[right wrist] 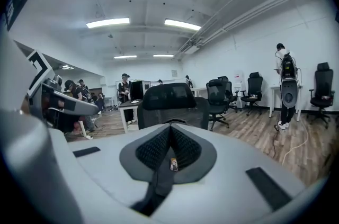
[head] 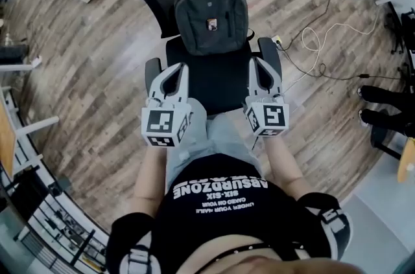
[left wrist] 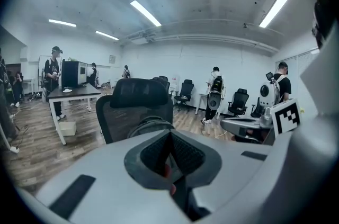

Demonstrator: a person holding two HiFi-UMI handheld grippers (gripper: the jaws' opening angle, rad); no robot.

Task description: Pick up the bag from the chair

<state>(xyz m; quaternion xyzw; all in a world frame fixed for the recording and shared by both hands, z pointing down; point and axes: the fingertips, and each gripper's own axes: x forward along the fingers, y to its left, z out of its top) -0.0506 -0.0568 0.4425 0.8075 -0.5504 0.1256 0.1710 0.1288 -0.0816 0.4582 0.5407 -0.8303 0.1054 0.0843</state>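
Black backpack [head: 211, 17] leans on the office chair [head: 214, 79] backrest at upper centre, and with left gripper [head: 176, 68] and right gripper [head: 258, 64] both pinched shut and empty at the seat's near edge, pushing in unopened would likely just topple it or roll the chair away.

The head view looks steeply down from above the person onto the chair [head: 207, 81], with the left tongs [head: 174, 72] and right tongs [head: 262, 68] near the seat's front edge. The left gripper view and the right gripper view each ride low behind their own tongs, facing nearly level at the chair's backrest, close ahead. All three views share the chair and the bag [head: 211, 17] on it; each gripper view also catches the other tongs at its edge.
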